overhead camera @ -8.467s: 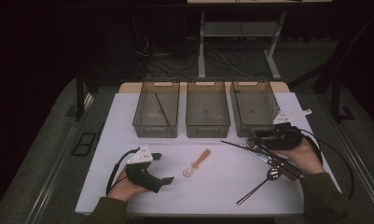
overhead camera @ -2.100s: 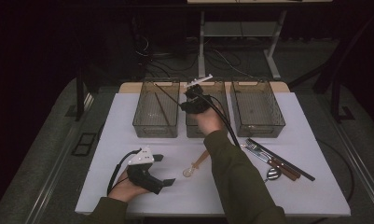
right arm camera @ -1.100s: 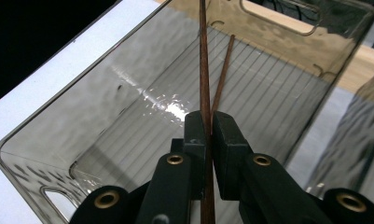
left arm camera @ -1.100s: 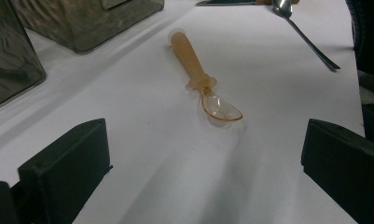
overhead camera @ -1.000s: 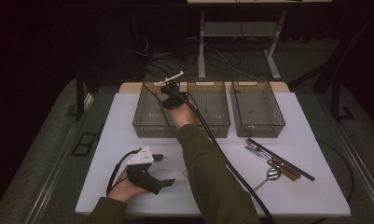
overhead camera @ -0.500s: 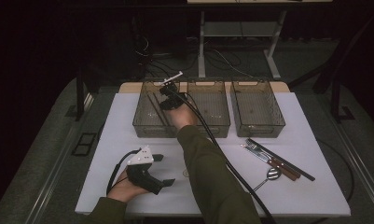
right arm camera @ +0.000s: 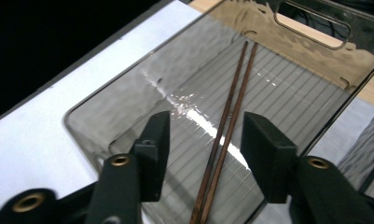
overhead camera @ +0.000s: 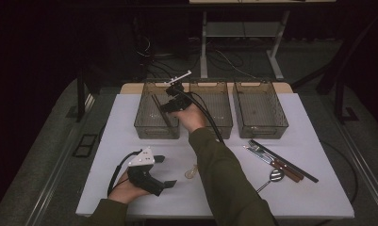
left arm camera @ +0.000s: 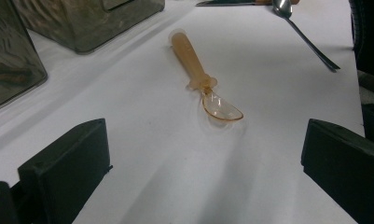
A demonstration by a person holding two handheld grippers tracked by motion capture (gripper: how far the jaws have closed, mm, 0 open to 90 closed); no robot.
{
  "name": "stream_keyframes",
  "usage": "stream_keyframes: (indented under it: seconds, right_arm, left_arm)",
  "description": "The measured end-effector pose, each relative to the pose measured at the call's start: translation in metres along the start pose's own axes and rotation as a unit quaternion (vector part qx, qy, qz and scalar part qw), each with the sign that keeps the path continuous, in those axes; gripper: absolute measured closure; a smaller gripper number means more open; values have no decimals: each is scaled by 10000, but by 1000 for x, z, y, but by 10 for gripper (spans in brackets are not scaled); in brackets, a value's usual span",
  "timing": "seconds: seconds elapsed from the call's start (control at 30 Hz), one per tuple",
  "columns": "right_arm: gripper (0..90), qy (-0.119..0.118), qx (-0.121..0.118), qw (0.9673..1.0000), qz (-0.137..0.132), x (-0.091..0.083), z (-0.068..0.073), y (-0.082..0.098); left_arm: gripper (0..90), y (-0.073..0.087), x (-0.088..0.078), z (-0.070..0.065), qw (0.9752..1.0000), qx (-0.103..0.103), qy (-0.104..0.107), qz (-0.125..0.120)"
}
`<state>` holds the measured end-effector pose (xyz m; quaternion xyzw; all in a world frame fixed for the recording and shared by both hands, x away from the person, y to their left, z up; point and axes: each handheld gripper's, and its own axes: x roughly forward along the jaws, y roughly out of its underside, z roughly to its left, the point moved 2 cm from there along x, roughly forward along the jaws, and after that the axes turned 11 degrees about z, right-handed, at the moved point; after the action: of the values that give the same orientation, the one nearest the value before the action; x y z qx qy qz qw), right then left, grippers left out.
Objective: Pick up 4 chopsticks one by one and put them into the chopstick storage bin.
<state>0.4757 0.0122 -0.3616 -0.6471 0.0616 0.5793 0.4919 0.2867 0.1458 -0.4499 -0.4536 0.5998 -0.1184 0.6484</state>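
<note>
The right tool [right arm camera: 201, 140] hangs open-jawed over two brown wooden chopsticks [right arm camera: 229, 121] lying in the smoky clear plastic bin [overhead camera: 149, 127] at the desk's far-left, evidently sorting, while the left tool [left arm camera: 201, 172] waits wide open, empty, facing an amber plastic spoon [left arm camera: 205, 84].

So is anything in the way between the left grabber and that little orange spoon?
No. The left gripper has its jaws open, and only bare white table lies between them and the orange spoon.

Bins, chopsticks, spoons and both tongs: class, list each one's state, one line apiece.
Left bin: holds chopsticks.
Chopsticks: lying loose in bin, between open jaws.
Middle bin: contents unclear.
Right bin: looks empty.
Orange plastic spoon: flat on table, ungrasped.
Left tongs: open.
Right tongs: open.
</note>
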Motion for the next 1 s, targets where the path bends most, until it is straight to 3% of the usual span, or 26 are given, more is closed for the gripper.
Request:
stream_keyframes:
  seconds: [0.17, 0.23, 0.47, 0.63, 0.7, 0.83, 1.0]
  right_arm:
    - [439, -35, -231, 9996, -168, -16, -4, 7]
    - [410, -181, -302, 9992, -194, -20, -4, 10]
    - [356, -168, -635, 9974, -298, -39, -6, 26]
    - [296, -242, -826, 9960, -229, -53, -10, 42]
    - [282, -209, -845, 9959, -232, -59, -13, 49]
    - [254, -427, -882, 9946, -335, -73, -21, 66]
    - [195, -354, -941, 9943, -369, -90, -33, 90]
  left_arm:
    - [0, 0, 0, 0, 10000, -5, 0, -3]
    - [0, 0, 0, 0, 10000, -19, 0, -29]
    - [0, 0, -1, 0, 10000, -47, -2, -40]
    - [0, 0, -1, 0, 10000, -52, -9, -73]
    - [0, 0, -1, 0, 9999, -95, -24, -75]
    - [0, 1, -1, 0, 10000, -76, -35, -24]
    - [0, 1, -1, 0, 9999, -112, -41, -19]
